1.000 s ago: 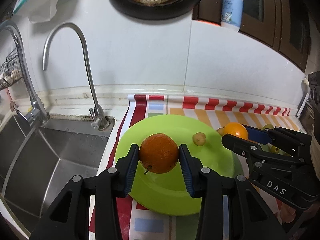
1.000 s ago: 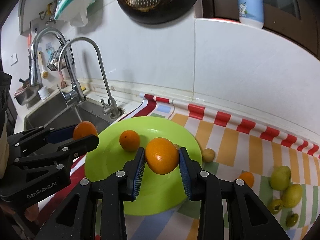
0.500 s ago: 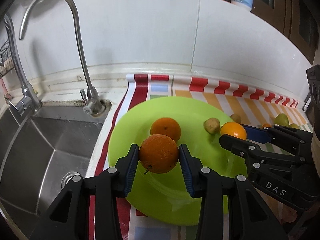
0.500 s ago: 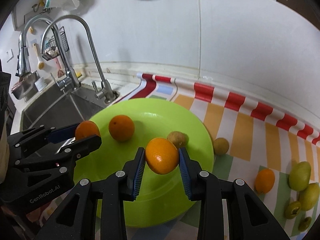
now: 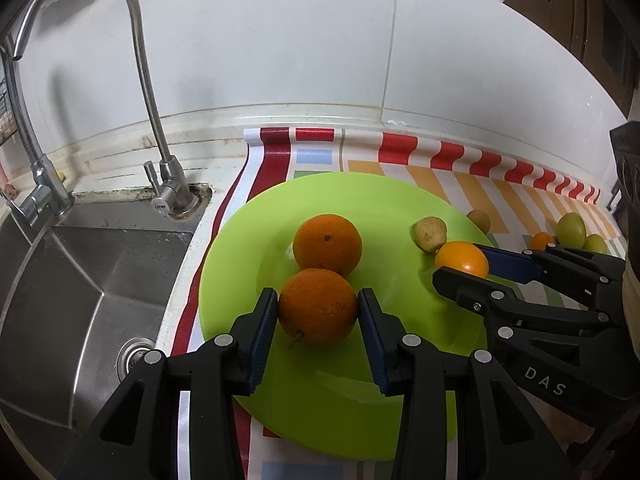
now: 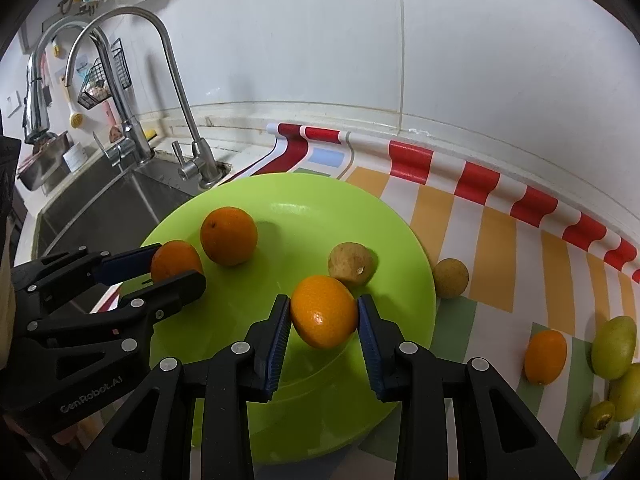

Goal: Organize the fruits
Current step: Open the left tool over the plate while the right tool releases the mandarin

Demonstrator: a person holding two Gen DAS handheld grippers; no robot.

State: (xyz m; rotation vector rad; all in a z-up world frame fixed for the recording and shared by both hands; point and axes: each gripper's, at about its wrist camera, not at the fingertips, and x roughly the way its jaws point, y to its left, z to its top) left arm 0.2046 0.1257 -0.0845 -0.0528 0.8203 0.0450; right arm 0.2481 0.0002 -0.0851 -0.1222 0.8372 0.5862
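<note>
My left gripper (image 5: 318,320) is shut on a dark orange (image 5: 317,307) with a short stem, low over the green plate (image 5: 384,200). Just behind it a second orange (image 5: 327,244) lies on the plate, and a small brownish fruit (image 5: 430,234) sits near the plate's right side. My right gripper (image 6: 323,322) is shut on a brighter orange (image 6: 323,311) over the plate's (image 6: 280,188) right half, in front of the brownish fruit (image 6: 351,263). In the right wrist view the left gripper (image 6: 172,268) with its orange (image 6: 175,260) stands beside the plate's orange (image 6: 228,235).
A steel sink (image 5: 72,280) and tall faucet (image 5: 160,152) lie left of the plate. On the striped mat (image 6: 500,240) rest another brownish fruit (image 6: 451,278), a small orange (image 6: 545,356) and several green fruits (image 6: 613,346). The white tiled wall stands close behind.
Both grippers have sunk toward the plate with their oranges still held. The orange lying on the plate, earlier hidden behind the left gripper's fruit, now shows behind it.
</note>
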